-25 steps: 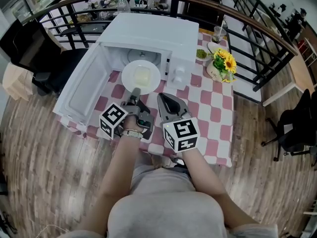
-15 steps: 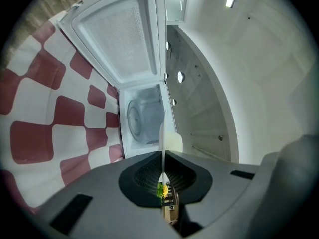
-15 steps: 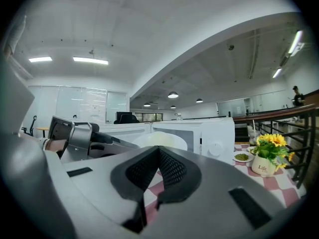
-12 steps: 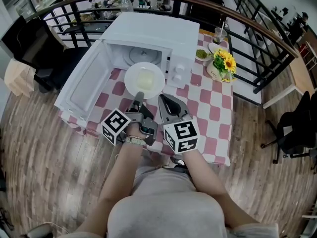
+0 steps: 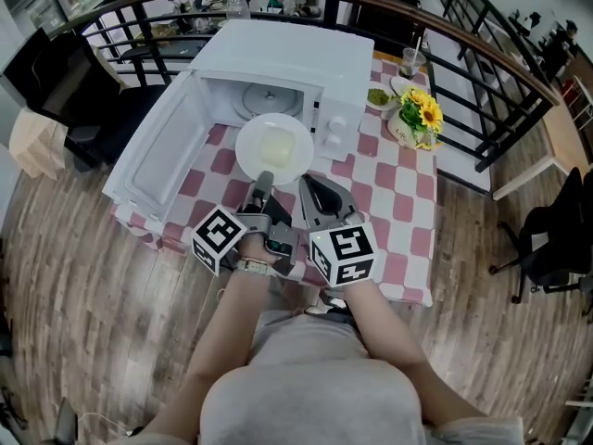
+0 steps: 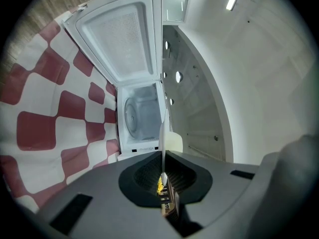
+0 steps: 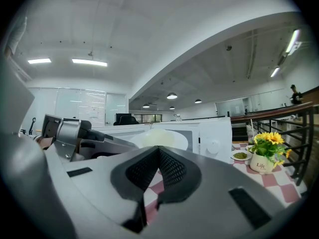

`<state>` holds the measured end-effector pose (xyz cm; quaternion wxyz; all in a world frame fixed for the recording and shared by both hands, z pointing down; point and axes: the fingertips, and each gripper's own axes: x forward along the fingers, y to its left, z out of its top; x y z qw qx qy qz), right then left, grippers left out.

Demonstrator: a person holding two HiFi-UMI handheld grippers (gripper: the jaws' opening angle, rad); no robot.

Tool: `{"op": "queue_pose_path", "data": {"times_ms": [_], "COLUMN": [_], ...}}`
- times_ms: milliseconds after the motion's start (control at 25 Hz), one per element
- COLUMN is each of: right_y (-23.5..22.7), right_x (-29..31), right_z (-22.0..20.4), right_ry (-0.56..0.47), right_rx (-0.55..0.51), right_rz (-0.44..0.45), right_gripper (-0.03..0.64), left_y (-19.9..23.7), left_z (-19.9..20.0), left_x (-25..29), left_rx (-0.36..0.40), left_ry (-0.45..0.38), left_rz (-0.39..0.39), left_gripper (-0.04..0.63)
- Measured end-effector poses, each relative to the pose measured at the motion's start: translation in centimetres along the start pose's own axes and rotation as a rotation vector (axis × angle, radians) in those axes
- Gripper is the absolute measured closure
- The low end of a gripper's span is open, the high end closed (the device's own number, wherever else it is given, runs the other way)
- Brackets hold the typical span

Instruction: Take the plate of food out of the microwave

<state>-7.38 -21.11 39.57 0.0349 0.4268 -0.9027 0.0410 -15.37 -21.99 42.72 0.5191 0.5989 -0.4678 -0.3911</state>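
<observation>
My left tool (image 5: 263, 182) has its jaws closed on the near rim of the plate (image 5: 273, 146). In the left gripper view the plate shows only as a thin edge-on line, so I can't see its top there. From the head view the plate sits just in front of the microwave (image 5: 287, 58), at its open mouth. I can't tell whether its far rim has cleared the sill. The food (image 5: 271, 145) is a pale yellowish patch, and I can't make out what it is.

The microwave door (image 5: 153, 151) swings wide to the microwave's left. The glass turntable (image 5: 269, 100) inside is half hidden by the roof of the cavity.

My right tool (image 5: 312, 185) hovers in front of the microwave, beside the left one, with its jaws together on nothing.

To the microwave's right, on the checkered surface (image 5: 389, 202), stand a flower pot (image 5: 414, 123) and a small dish (image 5: 377, 100) of something green.
</observation>
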Motion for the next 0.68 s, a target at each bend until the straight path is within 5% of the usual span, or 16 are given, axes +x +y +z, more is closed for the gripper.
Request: {"op": "queue_pose_path", "data": {"times_ms": [680], "right_y": [-0.45], "right_x": [-0.95], "right_z": [0.32], "right_ry": [-0.010], "right_rx": [-0.004], "right_rz": [-0.022], "right_gripper": [0.592], "left_y": [-0.86], "left_z": [-0.50], "left_x": [-0.13], "left_rx": [-0.014], "left_ry": [0.002], "left_rz": [-0.030], "left_gripper": [0.578]}}
